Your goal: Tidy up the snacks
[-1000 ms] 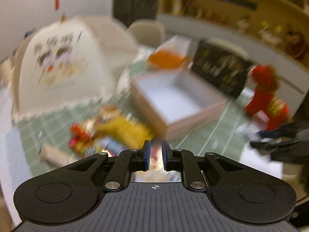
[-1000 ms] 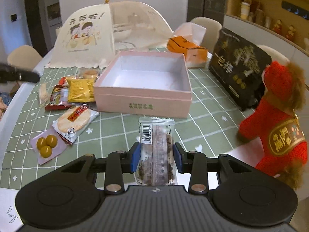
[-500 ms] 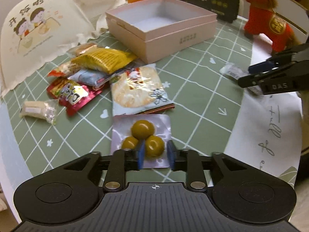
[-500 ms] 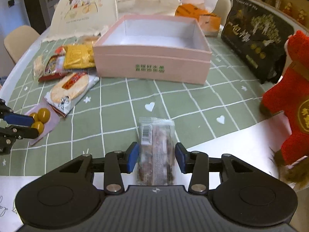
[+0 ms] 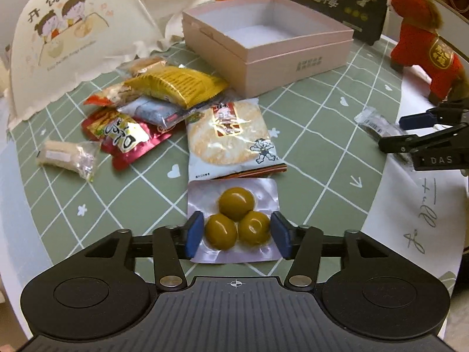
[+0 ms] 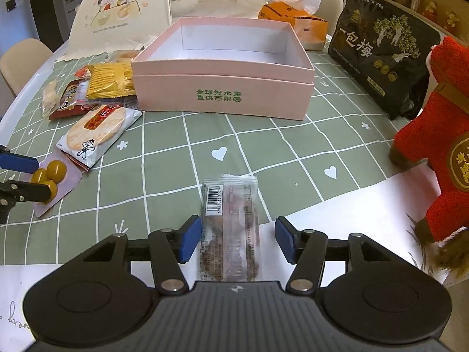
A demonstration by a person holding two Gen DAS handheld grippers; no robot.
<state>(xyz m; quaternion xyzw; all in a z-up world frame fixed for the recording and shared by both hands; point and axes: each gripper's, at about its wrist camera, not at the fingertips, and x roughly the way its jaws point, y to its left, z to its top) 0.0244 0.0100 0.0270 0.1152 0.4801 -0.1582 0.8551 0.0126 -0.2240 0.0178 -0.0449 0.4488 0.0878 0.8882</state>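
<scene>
An empty pink box (image 5: 296, 55) (image 6: 222, 94) stands open on the green checked tablecloth. My left gripper (image 5: 236, 234) is open, its jaws either side of a silver pack with three yellow-green balls (image 5: 234, 211) (image 6: 54, 176) lying on the cloth. My right gripper (image 6: 238, 239) is open around a clear barcode-labelled snack packet (image 6: 230, 228) (image 5: 375, 123) lying on the cloth. A rice cracker pack (image 5: 228, 135) (image 6: 96, 129), a yellow pack (image 5: 176, 85), a red pack (image 5: 123, 135) and a small clear pack (image 5: 67, 155) lie left of the box.
A cream mesh food cover (image 5: 73, 38) stands at the back left. An orange box (image 6: 296, 20), a black bag (image 6: 381, 47) and a red plush toy (image 6: 439, 146) stand at the back and right. White paper (image 5: 425, 205) lies along the near table edge.
Both grippers have opened wider. The left gripper has dropped down and closer to the yellow-ball pack. The right gripper has lowered, its packet now lying on the cloth between its jaws.
</scene>
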